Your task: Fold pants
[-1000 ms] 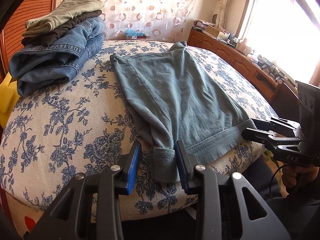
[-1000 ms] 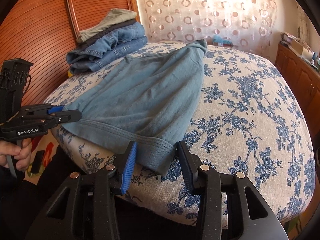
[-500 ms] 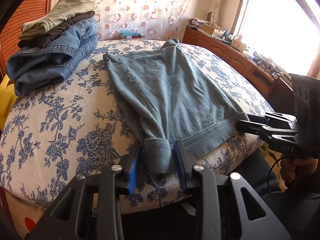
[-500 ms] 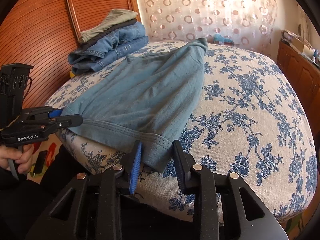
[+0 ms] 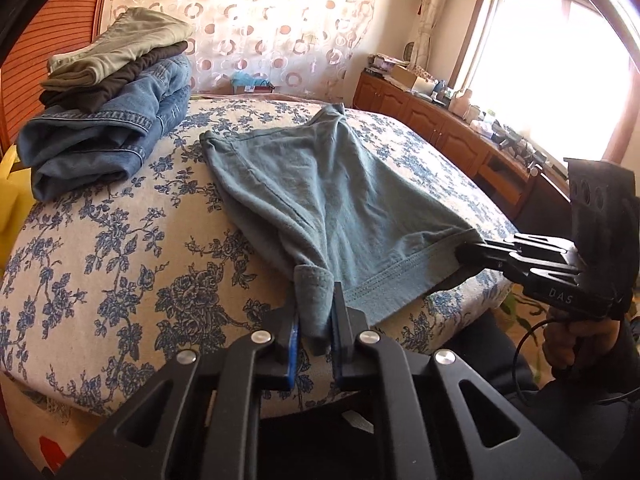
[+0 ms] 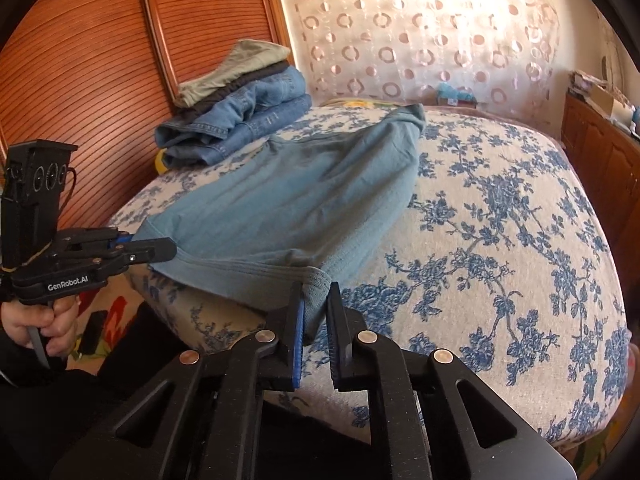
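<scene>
My left gripper (image 5: pixel 314 326) is closing on the left corner of the hem of the grey-blue pants (image 5: pixel 320 196), and my right gripper (image 6: pixel 316 320) has clamped the right corner, so both hands hold the near edge equally. The pants run lengthwise away from me toward the far end (so I judge the fold must carry the hem forward along this axis). They lie on the bed with a blue-flowered cover (image 5: pixel 120 248), a stack of folded jeans and trousers (image 5: pixel 108 120) far left, then the patterned curtain (image 5: pixel 280 20) and the window (image 5: pixel 552 60).
</scene>
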`<state>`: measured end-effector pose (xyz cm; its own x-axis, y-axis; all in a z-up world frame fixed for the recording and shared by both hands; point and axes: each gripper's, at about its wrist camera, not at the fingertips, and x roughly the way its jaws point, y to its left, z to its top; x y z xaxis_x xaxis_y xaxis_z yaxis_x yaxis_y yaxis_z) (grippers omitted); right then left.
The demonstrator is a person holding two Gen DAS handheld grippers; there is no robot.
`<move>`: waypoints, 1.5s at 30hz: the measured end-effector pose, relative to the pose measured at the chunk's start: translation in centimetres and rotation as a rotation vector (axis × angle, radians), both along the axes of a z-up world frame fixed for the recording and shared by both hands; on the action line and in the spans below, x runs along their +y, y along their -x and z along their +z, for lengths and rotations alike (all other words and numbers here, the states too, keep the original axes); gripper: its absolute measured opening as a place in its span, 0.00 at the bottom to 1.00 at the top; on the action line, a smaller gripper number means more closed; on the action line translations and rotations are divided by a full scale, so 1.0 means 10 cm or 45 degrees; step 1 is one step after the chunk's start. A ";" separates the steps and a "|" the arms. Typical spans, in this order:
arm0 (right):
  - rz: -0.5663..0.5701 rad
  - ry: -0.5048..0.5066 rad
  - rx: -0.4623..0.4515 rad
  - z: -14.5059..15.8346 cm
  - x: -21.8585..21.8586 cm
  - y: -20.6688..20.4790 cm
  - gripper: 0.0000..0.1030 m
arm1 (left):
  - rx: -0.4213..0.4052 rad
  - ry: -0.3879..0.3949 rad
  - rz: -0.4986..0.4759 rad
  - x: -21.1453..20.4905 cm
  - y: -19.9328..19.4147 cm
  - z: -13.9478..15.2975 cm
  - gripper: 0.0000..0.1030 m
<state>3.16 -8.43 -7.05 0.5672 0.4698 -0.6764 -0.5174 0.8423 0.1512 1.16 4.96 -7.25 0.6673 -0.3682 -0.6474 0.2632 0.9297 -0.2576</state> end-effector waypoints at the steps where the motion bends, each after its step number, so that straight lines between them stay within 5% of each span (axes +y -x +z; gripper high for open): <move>1: 0.002 -0.003 -0.001 0.01 0.00 0.01 0.06 | -0.003 0.001 0.003 0.01 0.00 0.01 0.08; 19: -0.001 0.014 -0.156 0.38 0.17 -0.36 0.06 | -0.103 -0.048 0.041 0.06 -0.45 0.28 0.08; 45: -0.053 0.054 -0.179 0.48 0.28 -1.20 0.06 | -0.105 -0.138 0.073 0.06 -1.20 0.37 0.08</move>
